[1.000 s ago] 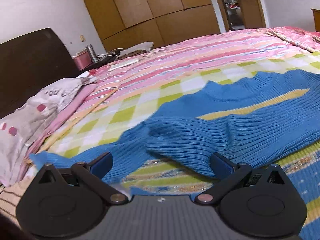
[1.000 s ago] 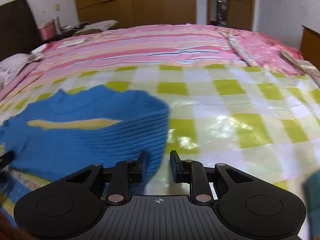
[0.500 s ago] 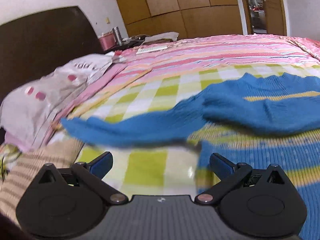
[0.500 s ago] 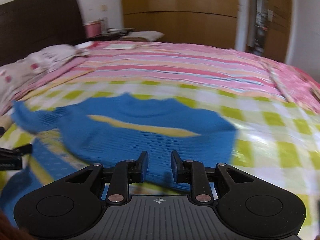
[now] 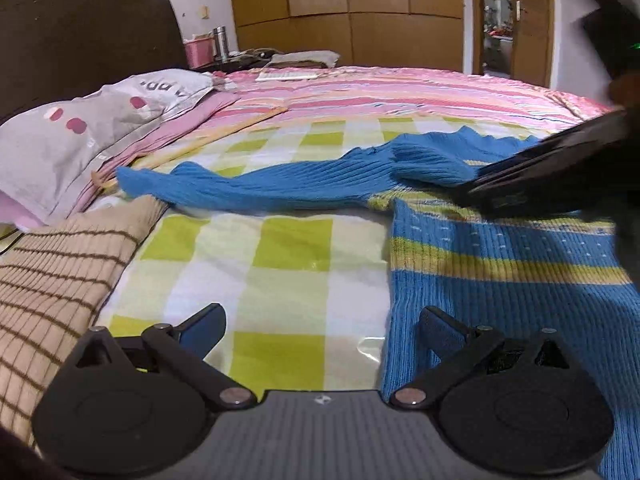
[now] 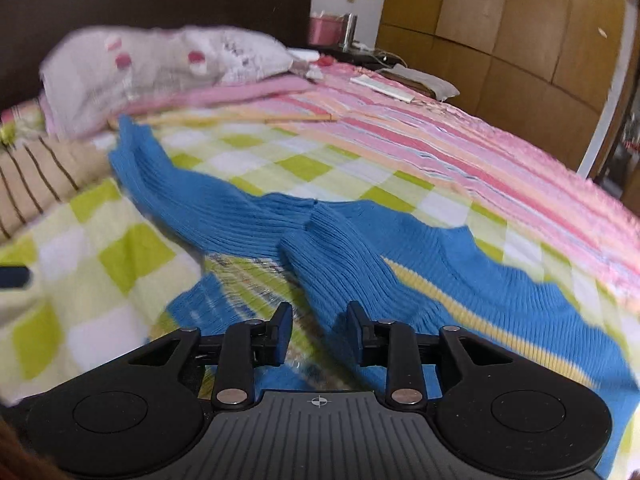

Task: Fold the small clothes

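On the green-checked part of the bed, a blue sweater lies spread, one sleeve stretched toward the pillow at the headboard edge, the other folded across its chest. The left gripper hangs wide and empty over the sweater's side edge. The right gripper is opening above the folded sleeve, pinching nothing. A striped tan cloth lies beside the pillow.
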Demonstrator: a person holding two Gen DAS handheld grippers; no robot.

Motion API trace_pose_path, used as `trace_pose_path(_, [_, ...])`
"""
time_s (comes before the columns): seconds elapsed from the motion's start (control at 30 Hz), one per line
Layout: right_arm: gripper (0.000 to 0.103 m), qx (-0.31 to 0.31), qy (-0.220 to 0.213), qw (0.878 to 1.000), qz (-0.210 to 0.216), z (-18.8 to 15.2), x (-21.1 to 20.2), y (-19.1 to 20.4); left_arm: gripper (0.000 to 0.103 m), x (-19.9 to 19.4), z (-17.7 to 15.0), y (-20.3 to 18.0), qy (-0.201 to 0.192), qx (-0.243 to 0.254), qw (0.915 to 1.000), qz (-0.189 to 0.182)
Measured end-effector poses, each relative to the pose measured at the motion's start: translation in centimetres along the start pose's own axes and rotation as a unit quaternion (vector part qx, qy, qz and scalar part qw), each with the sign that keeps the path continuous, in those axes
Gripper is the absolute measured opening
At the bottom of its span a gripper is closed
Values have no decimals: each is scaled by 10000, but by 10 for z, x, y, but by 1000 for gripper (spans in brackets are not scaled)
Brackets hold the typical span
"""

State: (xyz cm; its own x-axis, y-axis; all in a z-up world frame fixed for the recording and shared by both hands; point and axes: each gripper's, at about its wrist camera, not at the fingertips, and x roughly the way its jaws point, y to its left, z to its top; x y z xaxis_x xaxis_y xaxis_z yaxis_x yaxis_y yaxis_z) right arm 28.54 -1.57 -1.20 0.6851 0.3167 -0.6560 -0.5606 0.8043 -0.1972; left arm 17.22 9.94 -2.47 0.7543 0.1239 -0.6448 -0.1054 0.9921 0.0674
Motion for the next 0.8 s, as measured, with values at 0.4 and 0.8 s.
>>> trace_pose_path(0.4, [11,1993,203,9758,881,21,-1,-62,103,-10,3,27,-166,-414,9987,-259])
trace_pose_path(0.8, [27,1489,248,9863,665,16,-15,-44,103,-20,5,24,-381,-250,9985,-306])
